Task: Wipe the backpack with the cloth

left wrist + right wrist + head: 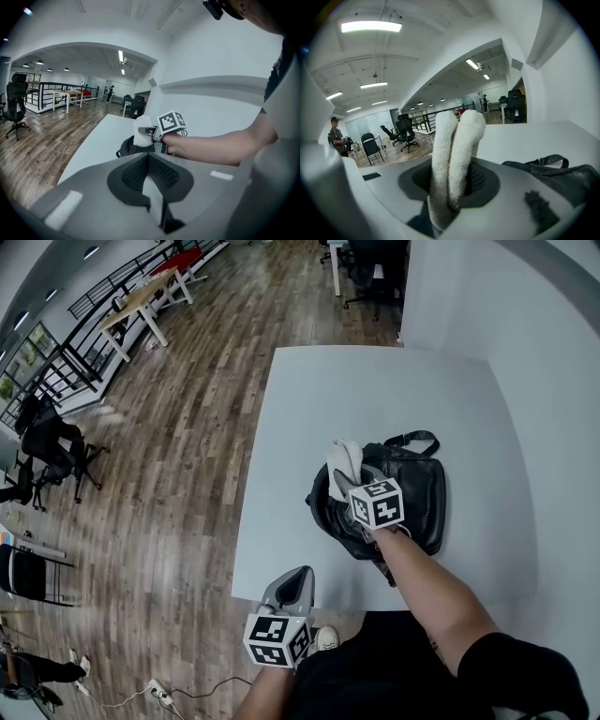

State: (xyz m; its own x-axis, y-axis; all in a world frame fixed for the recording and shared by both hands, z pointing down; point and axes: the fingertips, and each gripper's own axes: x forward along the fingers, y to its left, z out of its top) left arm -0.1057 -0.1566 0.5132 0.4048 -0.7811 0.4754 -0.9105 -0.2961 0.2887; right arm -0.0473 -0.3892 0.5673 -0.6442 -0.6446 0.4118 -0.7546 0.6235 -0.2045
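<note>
A black leather backpack (412, 498) with a looped top handle lies flat on a white square table (375, 390). The right gripper (356, 486) is at the backpack's left end, its jaws pinching a folded white terry cloth (344, 458) that sticks up past the fingertips. It looks to touch the backpack, though I cannot tell for sure. The left gripper (292, 589) hangs well apart from the backpack, on its near-left side, with its jaws pressed together on nothing.
</note>
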